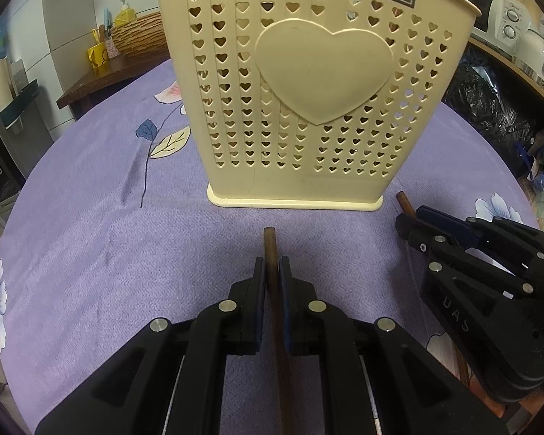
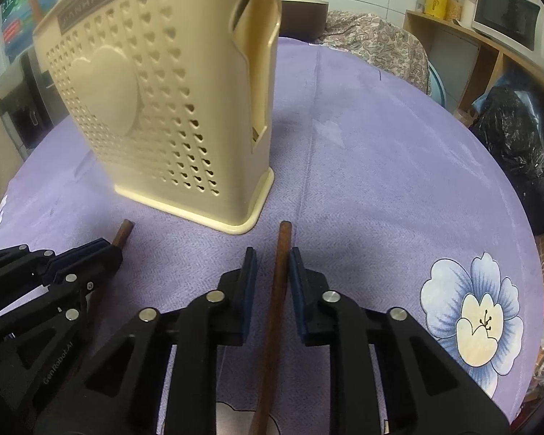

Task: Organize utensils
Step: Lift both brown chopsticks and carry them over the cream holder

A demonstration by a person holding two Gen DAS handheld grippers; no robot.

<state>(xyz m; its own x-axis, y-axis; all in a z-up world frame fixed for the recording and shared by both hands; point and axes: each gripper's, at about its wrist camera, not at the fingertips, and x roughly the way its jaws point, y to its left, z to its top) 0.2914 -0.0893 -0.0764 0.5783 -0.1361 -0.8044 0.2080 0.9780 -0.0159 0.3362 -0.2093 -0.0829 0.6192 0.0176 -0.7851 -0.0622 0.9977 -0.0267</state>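
A cream plastic utensil holder [image 1: 308, 90] [image 2: 156, 108] with heart-shaped holes stands upright on the purple flowered tablecloth [image 1: 90, 199]. My left gripper [image 1: 272, 264] [image 2: 105, 250] is shut on a brown wooden chopstick [image 1: 271, 246] [image 2: 125, 232], whose tip points at the holder's base. To its right, my right gripper [image 2: 272, 253] [image 1: 411, 217] straddles a second chopstick [image 2: 283, 239] [image 1: 402, 199]. In the right wrist view a gap shows between each pad and that stick, wider on the left side. Both sticks lie low over the cloth, just short of the holder.
A wicker basket [image 1: 137, 32] and a yellow container [image 1: 98, 54] sit on a dark side table at back left. A microwave [image 2: 507, 14] stands on a shelf at the right, with a black plastic bag [image 2: 518, 137] below it. The tablecloth extends right of the holder.
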